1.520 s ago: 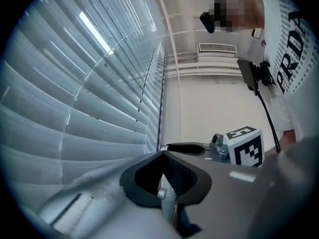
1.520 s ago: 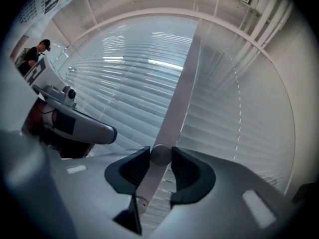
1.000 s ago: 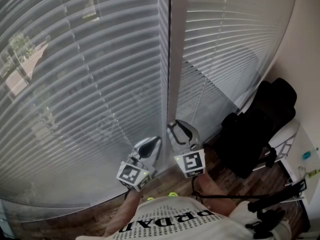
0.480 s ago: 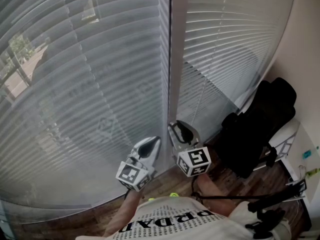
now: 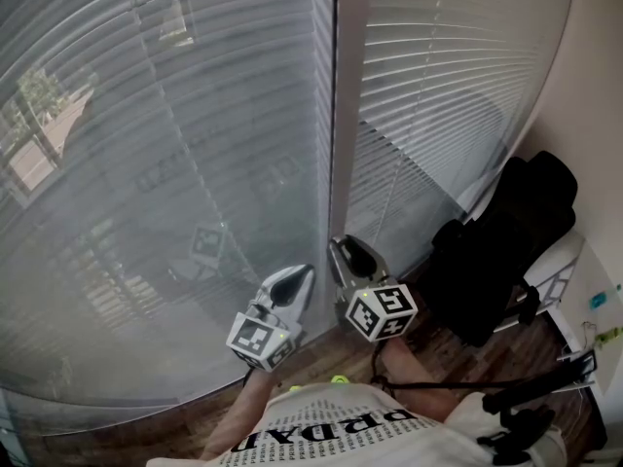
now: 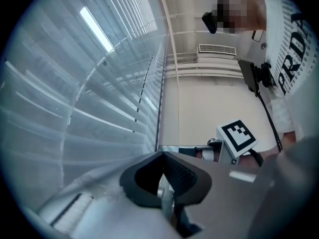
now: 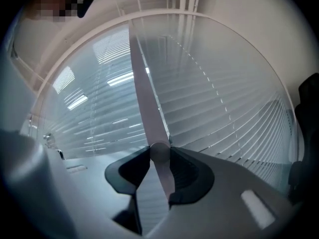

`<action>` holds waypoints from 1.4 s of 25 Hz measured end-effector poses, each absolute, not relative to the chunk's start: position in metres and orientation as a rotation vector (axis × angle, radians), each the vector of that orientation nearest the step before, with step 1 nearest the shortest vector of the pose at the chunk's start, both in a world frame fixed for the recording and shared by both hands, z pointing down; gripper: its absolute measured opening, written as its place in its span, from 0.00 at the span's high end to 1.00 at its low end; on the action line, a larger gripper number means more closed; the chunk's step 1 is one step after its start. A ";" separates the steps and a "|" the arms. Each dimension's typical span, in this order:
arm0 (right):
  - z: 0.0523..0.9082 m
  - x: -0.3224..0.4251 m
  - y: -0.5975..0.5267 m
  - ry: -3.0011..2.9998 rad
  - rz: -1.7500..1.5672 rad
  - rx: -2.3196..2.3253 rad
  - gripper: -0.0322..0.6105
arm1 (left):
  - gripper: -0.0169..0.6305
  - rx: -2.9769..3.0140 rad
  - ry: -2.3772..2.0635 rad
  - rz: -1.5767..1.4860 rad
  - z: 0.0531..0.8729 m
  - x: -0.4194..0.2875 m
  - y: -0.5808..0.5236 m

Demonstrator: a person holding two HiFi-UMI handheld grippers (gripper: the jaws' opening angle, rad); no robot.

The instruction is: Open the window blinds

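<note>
Head view: blinds (image 5: 175,163) cover far wall, split by post (image 5: 347,95). Right gripper (image 5: 350,256) sits low at post, likely placed to work tilt wand. Left gripper (image 5: 295,280) just left of it, near blinds' edge. Wand hard to pick out against post here.

Left gripper view: jaws pressed together. Small pale bit at seam, cannot tell what. Blinds blurred, seen edge-on.

Right gripper view: jaws pinch wand (image 7: 145,98), probably to twist blinds open. Wand top cut off.
</note>
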State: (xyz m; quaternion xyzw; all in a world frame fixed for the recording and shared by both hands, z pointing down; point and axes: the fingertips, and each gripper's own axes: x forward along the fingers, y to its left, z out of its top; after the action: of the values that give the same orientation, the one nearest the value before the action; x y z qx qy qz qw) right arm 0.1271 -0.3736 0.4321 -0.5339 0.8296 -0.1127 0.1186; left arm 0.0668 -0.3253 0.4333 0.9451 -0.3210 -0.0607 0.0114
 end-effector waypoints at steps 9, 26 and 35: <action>0.428 0.129 -0.371 2.511 -0.109 -1.651 0.73 | 0.99 2.945 -0.992 -0.182 0.431 0.069 -0.324; 0.423 0.108 -0.368 2.813 0.867 -1.855 0.72 | 0.99 2.945 -1.025 -0.204 0.427 0.067 -0.327; 0.422 0.113 -0.369 2.772 0.574 -1.805 0.73 | 0.99 2.957 -1.032 -0.215 0.424 0.064 -0.326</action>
State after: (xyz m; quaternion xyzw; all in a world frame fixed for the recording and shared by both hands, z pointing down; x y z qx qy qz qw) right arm 0.1135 -0.3693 0.4220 -0.5346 0.8208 0.1699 -0.1077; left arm 0.0644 -0.3262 0.4240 0.9419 -0.3287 -0.0685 0.0011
